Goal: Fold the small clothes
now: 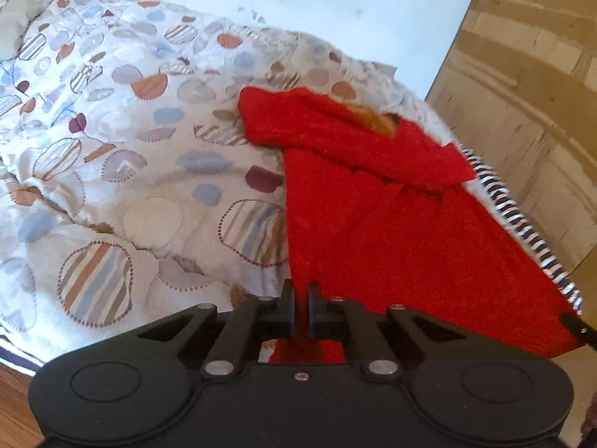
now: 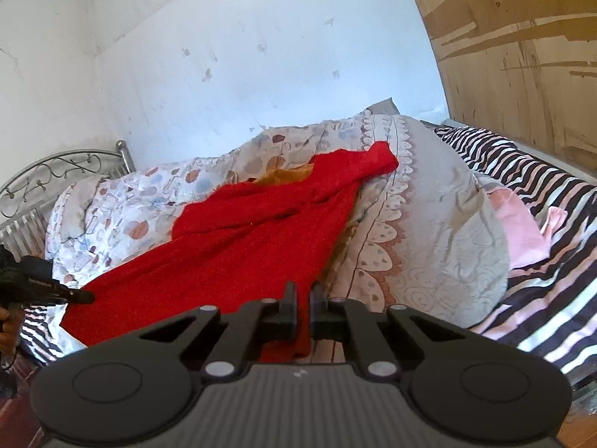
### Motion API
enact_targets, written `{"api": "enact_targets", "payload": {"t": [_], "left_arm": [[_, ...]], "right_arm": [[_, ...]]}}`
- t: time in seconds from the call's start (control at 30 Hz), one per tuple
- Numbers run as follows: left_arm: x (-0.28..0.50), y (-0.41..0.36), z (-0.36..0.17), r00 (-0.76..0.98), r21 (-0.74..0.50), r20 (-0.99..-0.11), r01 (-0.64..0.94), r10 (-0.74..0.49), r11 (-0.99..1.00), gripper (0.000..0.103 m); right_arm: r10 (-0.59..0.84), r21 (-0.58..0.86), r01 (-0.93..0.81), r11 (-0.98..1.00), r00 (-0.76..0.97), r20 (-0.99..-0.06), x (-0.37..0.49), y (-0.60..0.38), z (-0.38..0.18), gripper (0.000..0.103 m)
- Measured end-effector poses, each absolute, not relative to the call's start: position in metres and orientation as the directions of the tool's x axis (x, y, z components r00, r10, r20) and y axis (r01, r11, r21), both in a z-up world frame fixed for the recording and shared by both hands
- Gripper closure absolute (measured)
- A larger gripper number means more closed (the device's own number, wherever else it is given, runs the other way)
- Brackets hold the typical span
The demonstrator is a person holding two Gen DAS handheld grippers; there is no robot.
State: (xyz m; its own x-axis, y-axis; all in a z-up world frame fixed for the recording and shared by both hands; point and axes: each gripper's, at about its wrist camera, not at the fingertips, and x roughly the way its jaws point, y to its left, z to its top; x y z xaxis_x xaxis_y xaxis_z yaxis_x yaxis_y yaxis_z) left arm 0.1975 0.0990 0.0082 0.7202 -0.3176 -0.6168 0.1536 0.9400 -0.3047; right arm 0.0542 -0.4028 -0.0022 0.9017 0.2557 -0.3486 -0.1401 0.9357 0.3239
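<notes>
Both jaws clamped on the red garment's (image 1: 391, 224) near hem — left gripper (image 1: 301, 295), right gripper (image 2: 303, 295). Lift evenly, carry hem toward collar, keeping fabric taut over the bed (image 1: 130, 156).

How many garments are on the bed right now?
2 visible. The red garment lies across the patterned duvet, both claws pinching its near edge. A pink garment sits on the striped sheet, right. Others may be hidden.
</notes>
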Motion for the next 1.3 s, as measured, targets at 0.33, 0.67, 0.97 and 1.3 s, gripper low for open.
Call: {"api": "enact_targets", "payload": {"t": [0.33, 0.67, 0.97, 1.3], "left_arm": [[0.119, 0.102, 0.019, 0.682, -0.352, -0.631, 0.173, -0.370, 0.920, 0.098], [0.126, 0.096, -0.030, 0.676, -0.337, -0.650, 0.152, -0.346, 0.929, 0.095], [0.128, 0.100, -0.040, 0.700, -0.313, -0.650, 0.108, -0.296, 0.944, 0.033], [0.120, 0.093, -0.037, 0.727, -0.243, -0.642, 0.110, -0.244, 0.964, 0.009]], "right_arm": [[0.259, 0.282, -0.148, 0.948, 0.873, -0.414, -0.018, -0.408, 0.003, 0.097], [0.223, 0.205, -0.140, 0.969, 0.855, -0.468, 0.001, -0.395, -0.031, 0.095], [0.162, -0.050, -0.216, 0.975, 0.847, -0.507, -0.014, -0.376, -0.045, 0.038], [0.034, -0.422, -0.288, 0.860, 0.857, -0.515, -0.034, -0.347, -0.100, 0.005]]}}
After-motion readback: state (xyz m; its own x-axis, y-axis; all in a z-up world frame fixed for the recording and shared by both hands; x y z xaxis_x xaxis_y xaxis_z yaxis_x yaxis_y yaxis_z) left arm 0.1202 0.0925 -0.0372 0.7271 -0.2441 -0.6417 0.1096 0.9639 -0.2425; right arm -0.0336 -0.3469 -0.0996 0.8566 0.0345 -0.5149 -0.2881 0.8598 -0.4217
